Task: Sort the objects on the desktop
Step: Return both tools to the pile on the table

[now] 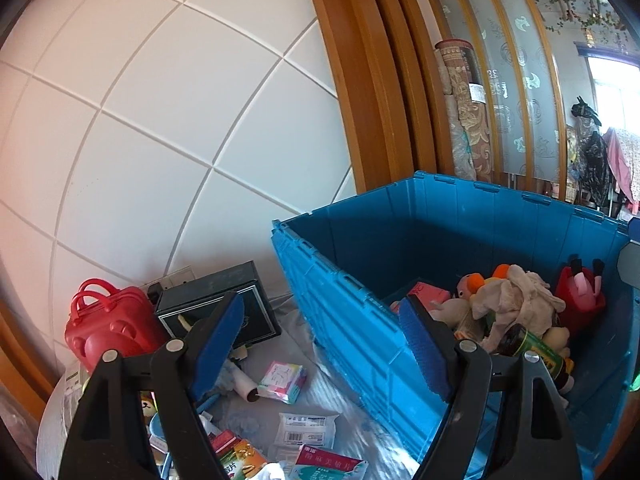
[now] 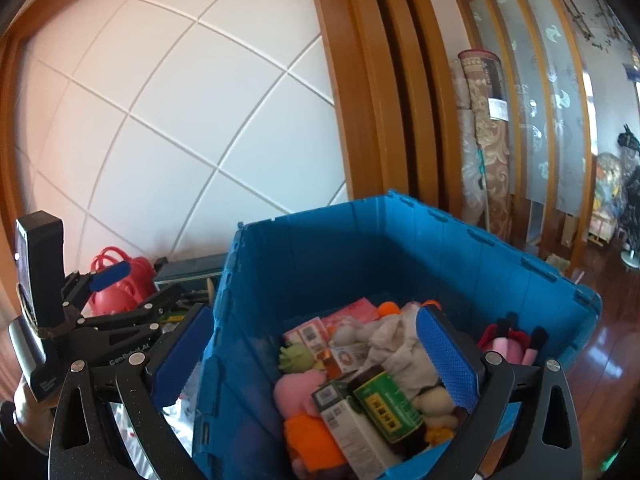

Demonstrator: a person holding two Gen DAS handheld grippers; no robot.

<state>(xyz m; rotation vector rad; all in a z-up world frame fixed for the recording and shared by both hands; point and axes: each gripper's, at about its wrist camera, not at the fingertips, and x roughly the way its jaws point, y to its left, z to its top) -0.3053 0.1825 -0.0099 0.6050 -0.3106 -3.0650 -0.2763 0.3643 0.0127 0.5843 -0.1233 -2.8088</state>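
While both tools hang empty over the clutter, the blue crate [image 1: 352,300] serves as the landmark for everything else. Farthest left of the crate, against the wall, stands a red toy case [image 1: 108,320] with loop handles; it looks like light, stiff plastic, and the handles seem the natural hold. Just beside it, nearer the crate, sits a dark box [image 1: 224,304], rigid and probably heavier, best pinched across its narrow sides. On the cloth-covered worktop [image 1: 340,400] in front of these, close to the crate's left wall, lie a small pastel packet [image 1: 282,382] and a flat white sachet [image 1: 306,428], with a pink-and-white packet [image 1: 328,465] at the bottom edge; all look thin, light and slippery, so I would take each by a raised edge rather than flat. The left tool [image 1: 324,348] has its jaws wide apart with nothing between them, straddling the crate's left wall. Inside the crate are soft toys, a crumpled cloth [image 1: 516,300], cartons and a green-labelled bottle [image 2: 386,410], so sorting appears well under way. The right tool [image 2: 316,354] is likewise spread open and holds nothing above the crate's contents.
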